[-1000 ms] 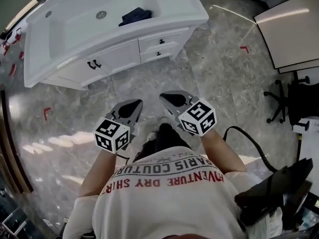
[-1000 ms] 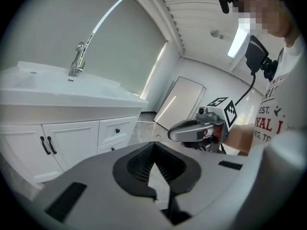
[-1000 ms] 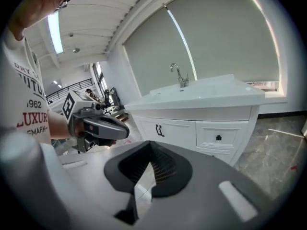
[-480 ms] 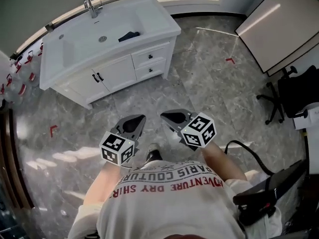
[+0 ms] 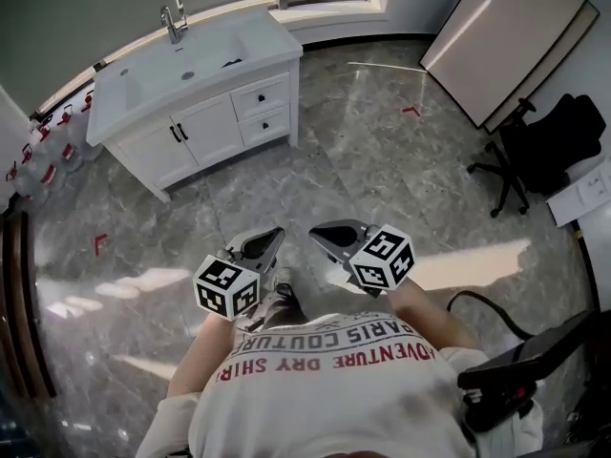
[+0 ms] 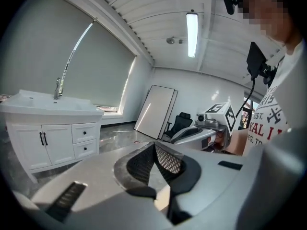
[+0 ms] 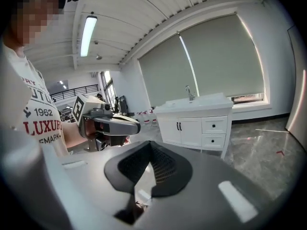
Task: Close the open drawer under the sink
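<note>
The white sink cabinet [image 5: 191, 103] stands far off at the upper left of the head view, well out of reach. Its two small drawers [image 5: 263, 106] sit at the cabinet's right end, and both fronts look flush with it. The left gripper view shows the same drawers [image 6: 85, 140], and the right gripper view shows those drawers [image 7: 214, 132] too. My left gripper [image 5: 263, 244] and right gripper [image 5: 332, 233] hover side by side over the floor in front of the person's body. Both are shut and hold nothing. The left gripper [image 6: 154, 147] and the right gripper [image 7: 151, 145] have their jaws meeting at the tips.
A large board [image 5: 496, 46] leans on the wall at the upper right, with a black office chair [image 5: 539, 146] below it. A black cable [image 5: 477, 303] runs across the marble floor at the right. Red tape marks [image 5: 99, 244] dot the floor. Bottles [image 5: 38, 151] line the left wall.
The person has backed away from the cabinet, so it now looks smaller and farther off. Both grippers stay shut, side by side near the body.
</note>
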Demonstrator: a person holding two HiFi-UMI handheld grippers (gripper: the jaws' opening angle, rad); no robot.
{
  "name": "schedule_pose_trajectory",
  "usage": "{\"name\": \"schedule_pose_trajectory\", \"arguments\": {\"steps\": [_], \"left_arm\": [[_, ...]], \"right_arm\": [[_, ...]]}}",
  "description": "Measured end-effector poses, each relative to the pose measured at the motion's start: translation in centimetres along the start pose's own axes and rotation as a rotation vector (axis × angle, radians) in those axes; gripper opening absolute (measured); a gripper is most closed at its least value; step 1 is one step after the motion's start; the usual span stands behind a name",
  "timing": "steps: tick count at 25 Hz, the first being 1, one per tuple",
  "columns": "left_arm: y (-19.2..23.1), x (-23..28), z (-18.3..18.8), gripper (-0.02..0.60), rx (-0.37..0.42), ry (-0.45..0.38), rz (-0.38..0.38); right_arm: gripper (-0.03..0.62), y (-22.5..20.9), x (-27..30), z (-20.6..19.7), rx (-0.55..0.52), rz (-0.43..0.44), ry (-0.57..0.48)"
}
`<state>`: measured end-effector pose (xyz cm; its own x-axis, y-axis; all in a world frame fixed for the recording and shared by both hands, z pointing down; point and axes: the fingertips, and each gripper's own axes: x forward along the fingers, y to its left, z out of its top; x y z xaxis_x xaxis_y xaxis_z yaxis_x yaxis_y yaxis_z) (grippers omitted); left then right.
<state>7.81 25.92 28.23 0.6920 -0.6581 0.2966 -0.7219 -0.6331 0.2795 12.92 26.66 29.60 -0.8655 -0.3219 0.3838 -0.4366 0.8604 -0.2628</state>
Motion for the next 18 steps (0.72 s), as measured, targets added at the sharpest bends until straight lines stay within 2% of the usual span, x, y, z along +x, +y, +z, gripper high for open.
{"name": "schedule_pose_trajectory", "arguments": {"steps": [2,6,11,18], "left_arm": [[-2.8,-1.7,0.0,0.002,0.023,0.003,0.000],[-5.7,-4.8,0.8,0.002,0.027,-0.032,0.041],[-9.0,-4.3,0.8,0.002,0.060,-0.031,0.028],[-10.4,-5.0,-1.6,0.002,0.049,0.002,0.033]], "right_arm": [[0.002,2.7,-2.0,-0.5,-0.005,0.009,-0.009],[0.002,6.2,-5.1,-0.3,0.024,0.048,-0.046],[0.001,7.2,-8.3,0.0,-0.011,0.030,-0.069],[0.001,8.8,-8.6,-1.5,-0.006,0.050,-0.079]]}}
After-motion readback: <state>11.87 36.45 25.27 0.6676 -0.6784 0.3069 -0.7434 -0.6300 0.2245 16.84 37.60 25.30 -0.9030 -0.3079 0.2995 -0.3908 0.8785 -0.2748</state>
